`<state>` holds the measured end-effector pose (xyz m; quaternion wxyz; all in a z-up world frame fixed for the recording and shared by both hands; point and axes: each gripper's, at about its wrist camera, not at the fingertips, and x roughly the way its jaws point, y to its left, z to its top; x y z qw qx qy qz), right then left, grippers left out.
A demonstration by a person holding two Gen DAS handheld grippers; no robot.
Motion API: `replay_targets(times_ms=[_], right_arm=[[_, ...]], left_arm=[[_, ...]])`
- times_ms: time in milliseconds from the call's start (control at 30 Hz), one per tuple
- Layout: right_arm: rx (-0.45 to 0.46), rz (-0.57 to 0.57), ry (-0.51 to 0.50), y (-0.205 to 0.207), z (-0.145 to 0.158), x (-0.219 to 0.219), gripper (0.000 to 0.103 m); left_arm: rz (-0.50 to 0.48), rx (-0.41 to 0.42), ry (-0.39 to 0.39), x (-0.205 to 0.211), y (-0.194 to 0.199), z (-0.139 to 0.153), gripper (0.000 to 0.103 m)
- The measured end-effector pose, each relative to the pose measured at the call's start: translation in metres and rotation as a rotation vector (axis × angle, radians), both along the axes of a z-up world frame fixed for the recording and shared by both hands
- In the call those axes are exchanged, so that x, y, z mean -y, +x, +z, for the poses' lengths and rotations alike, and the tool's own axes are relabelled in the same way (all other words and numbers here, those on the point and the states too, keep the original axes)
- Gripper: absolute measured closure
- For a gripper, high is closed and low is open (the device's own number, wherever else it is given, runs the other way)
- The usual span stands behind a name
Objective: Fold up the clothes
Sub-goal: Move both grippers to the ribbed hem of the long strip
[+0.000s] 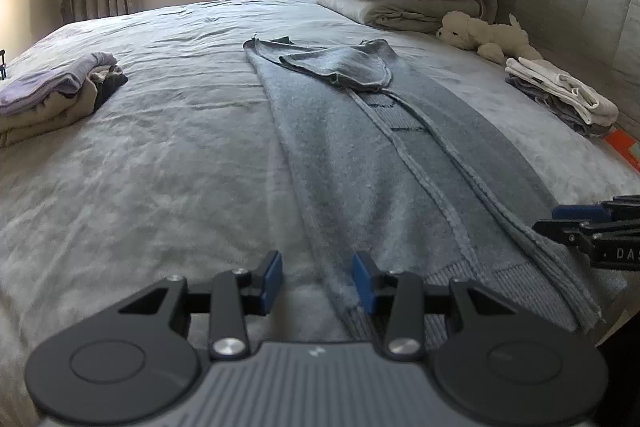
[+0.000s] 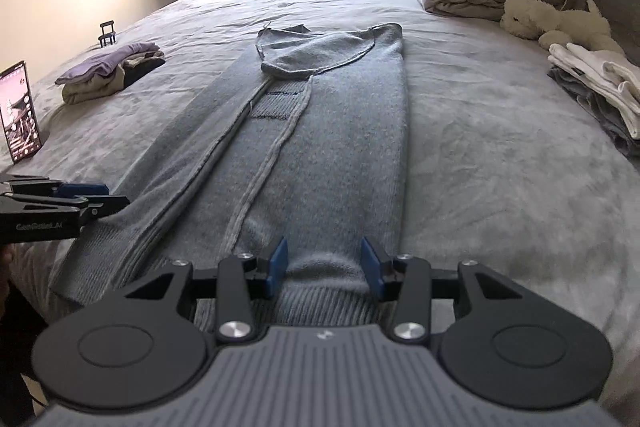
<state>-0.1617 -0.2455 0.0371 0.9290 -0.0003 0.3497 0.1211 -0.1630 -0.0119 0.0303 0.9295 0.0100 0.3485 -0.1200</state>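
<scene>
Both grippers, left gripper (image 1: 317, 281) and right gripper (image 2: 324, 267), hover with jaws spread at the ribbed hem of a long grey knit cardigan (image 2: 320, 131) on the bed (image 2: 480, 147).

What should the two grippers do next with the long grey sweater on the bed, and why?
Probably close both on the near hem. The grey sweater lies long and narrow on the bed, sides already folded in. The left gripper and right gripper are both open at the ribbed hem, holding nothing. Gripping there would let them carry the hem towards the collar, folding it in half.
</scene>
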Motion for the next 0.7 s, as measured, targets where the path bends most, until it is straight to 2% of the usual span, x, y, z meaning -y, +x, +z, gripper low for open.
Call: replay_targets(times_ms=[500,700], right_arm=[[0.029,-0.009,-0.012,-0.031,0.001,-0.005,0.058],[0.039,0.058,0.084,-0.045,0.008,-0.005,0.058]], left_arm=[[-0.018,-0.019,-0.019,-0.004,-0.021,0.002,0.063],[-0.032,-0.039,-0.067,-0.012,-0.027,0.006,0.063]])
